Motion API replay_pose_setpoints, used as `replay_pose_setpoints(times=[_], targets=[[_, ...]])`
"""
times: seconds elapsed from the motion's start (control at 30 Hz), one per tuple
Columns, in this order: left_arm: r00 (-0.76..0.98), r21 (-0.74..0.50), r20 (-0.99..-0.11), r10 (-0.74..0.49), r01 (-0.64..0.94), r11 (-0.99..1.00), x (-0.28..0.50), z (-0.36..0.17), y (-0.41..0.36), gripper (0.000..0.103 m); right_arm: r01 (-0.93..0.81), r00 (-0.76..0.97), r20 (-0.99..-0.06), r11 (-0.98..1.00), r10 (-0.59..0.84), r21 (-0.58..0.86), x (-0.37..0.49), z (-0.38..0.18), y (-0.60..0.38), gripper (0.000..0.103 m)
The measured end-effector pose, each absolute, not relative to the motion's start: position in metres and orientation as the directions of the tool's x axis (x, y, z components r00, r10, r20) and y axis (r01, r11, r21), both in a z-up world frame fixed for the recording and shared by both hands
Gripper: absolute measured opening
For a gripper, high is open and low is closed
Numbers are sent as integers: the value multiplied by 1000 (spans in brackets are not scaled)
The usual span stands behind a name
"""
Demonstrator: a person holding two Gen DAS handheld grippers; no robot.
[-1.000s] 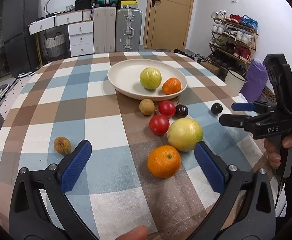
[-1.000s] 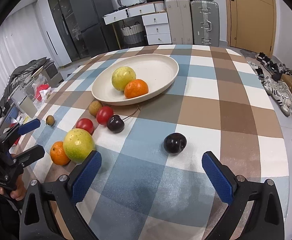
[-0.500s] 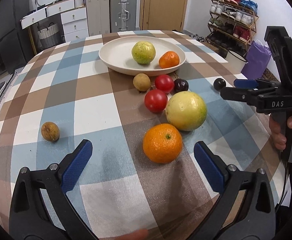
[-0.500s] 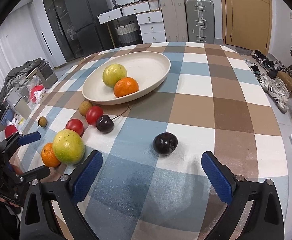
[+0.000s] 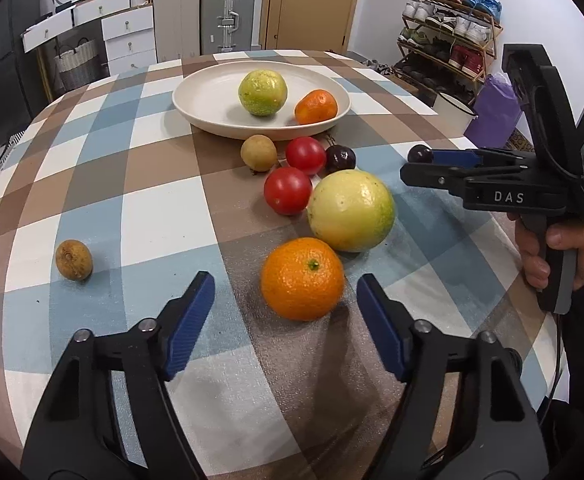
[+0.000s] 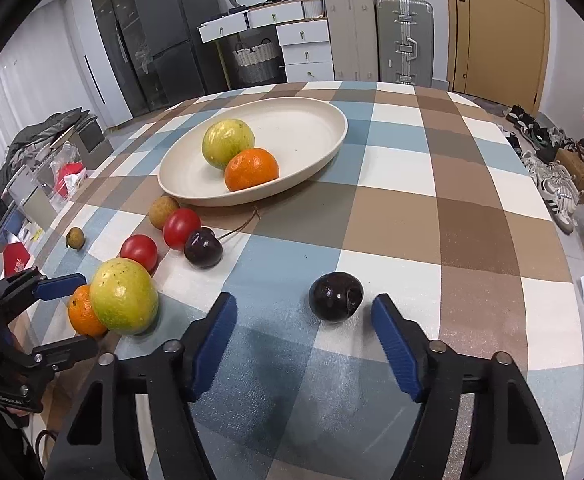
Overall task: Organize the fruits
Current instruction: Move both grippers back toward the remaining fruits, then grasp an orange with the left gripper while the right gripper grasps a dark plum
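Left gripper (image 5: 286, 304): jaws closing either side of the orange (image 5: 302, 279), not touching.
Right gripper (image 6: 303, 322): jaws closing around the dark plum (image 6: 336, 297), pads clear.

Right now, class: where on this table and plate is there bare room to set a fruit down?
The plate's far half, behind the guava and orange, is bare. So is the checked cloth right of the plate. Crowded: the cluster of tomatoes, cherry and big guava.
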State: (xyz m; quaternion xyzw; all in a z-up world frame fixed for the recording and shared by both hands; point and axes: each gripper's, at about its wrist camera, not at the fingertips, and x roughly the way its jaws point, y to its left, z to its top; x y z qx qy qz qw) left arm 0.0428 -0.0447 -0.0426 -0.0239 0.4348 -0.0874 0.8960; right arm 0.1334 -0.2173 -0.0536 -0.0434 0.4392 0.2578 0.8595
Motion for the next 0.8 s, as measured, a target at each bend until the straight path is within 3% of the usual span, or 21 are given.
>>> replay_pose_setpoints(times=[0.13, 0.2, 0.3, 0.37, 0.8], targets=[[598, -128, -777, -197, 156, 979, 44, -44, -48, 64, -469, 496, -787, 876, 368, 114, 134, -54, -214, 64], [599, -132, -773, -208, 170, 977, 42, -44, -50, 49, -465, 500, -789, 879, 357, 103, 134, -54, -214, 63], [604, -131, -768, -214, 179, 975, 42, -43, -51, 38, -462, 501, -789, 881, 355, 102, 135, -54, -215, 60], [605, -146, -762, -230, 186, 972, 41, -42, -50, 38, -461, 502, -787, 881, 359, 107, 136, -54, -216, 55], [644, -158, -728, -233, 172, 972, 36, -33, -40, 37, -453, 508, -787, 886, 350, 101, 140, -54, -219, 48]])
